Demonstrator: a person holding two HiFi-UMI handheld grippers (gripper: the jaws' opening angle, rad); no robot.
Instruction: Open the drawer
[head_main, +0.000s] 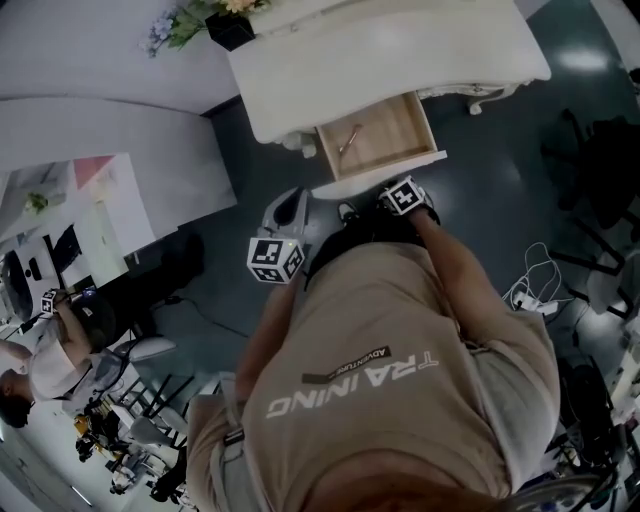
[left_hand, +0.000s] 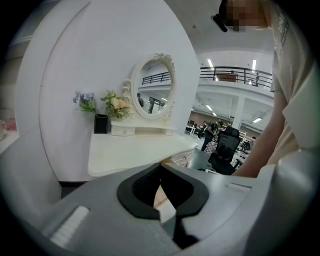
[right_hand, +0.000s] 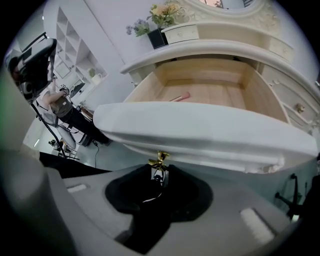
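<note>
Drawer (head_main: 385, 150): stands well out from under the white dressing table (head_main: 380, 50), front panel toward the person, bare wood inside with one slim pinkish item (head_main: 349, 139) lying on the bottom. Right gripper (right_hand: 159, 177): points steeply down at the drawer front, clenches on the small gold handle (right_hand: 159, 160) hanging at the panel's lower edge, pads closed around its drop. Left gripper (head_main: 285, 225): hangs just beside the drawer's left corner, touches nothing, jaws slightly apart and empty, a sliver of drawer showing through the gap. On the tabletop: oval mirror (left_hand: 155, 85), flowers (left_hand: 116, 104) in a black pot (left_hand: 101, 123).
</note>
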